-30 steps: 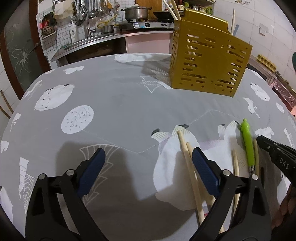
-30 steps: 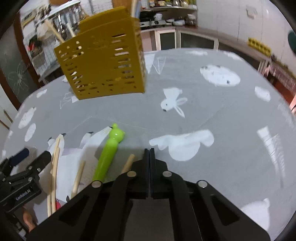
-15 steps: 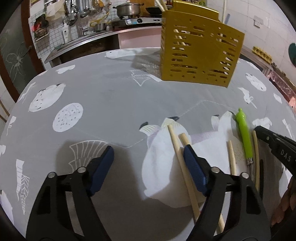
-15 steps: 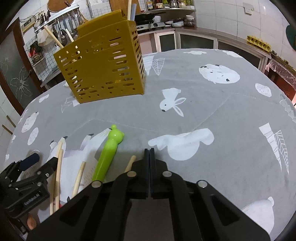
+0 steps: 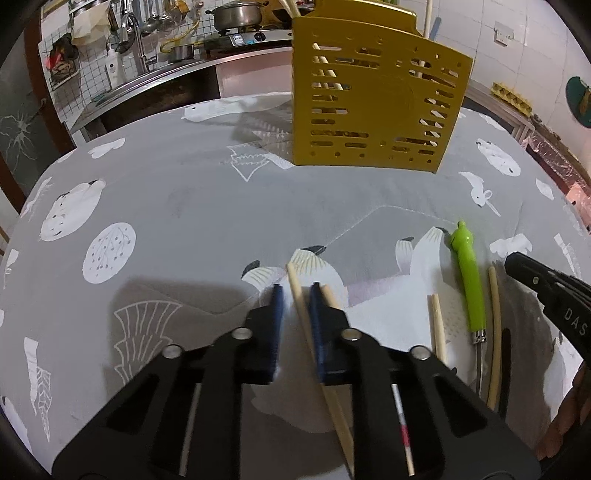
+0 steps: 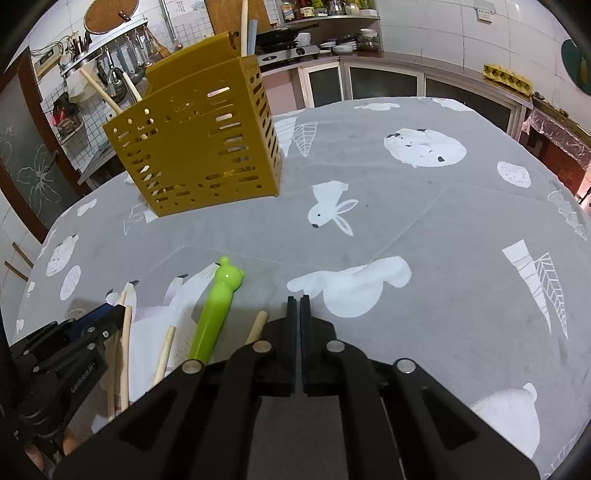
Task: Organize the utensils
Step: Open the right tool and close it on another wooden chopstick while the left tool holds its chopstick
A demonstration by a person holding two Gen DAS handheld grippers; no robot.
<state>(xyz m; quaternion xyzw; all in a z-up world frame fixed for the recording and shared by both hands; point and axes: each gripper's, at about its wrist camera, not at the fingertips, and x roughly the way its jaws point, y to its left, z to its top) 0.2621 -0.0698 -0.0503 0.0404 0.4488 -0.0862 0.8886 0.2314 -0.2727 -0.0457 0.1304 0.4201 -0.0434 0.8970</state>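
Observation:
My left gripper (image 5: 295, 295) has its blue-padded jaws closed around a pale wooden chopstick (image 5: 300, 295) lying on the grey tablecloth; a second chopstick (image 5: 330, 295) lies just right of it. More sticks (image 5: 437, 328) and a green-handled utensil (image 5: 468, 280) lie to the right. The yellow slotted utensil holder (image 5: 373, 107) stands at the back and holds some sticks. My right gripper (image 6: 294, 301) is shut and empty, low over the cloth right of the green utensil (image 6: 218, 310). The holder also shows in the right wrist view (image 6: 195, 147).
The grey patterned tablecloth (image 5: 184, 192) covers the round table. A kitchen counter with sink, pot and hanging tools (image 5: 229, 18) runs behind the table. The right gripper's tip (image 5: 532, 273) shows at the right edge of the left wrist view.
My left gripper moved right over the chopsticks and its jaws closed from wide open onto one chopstick. The right gripper stayed shut and barely moved.

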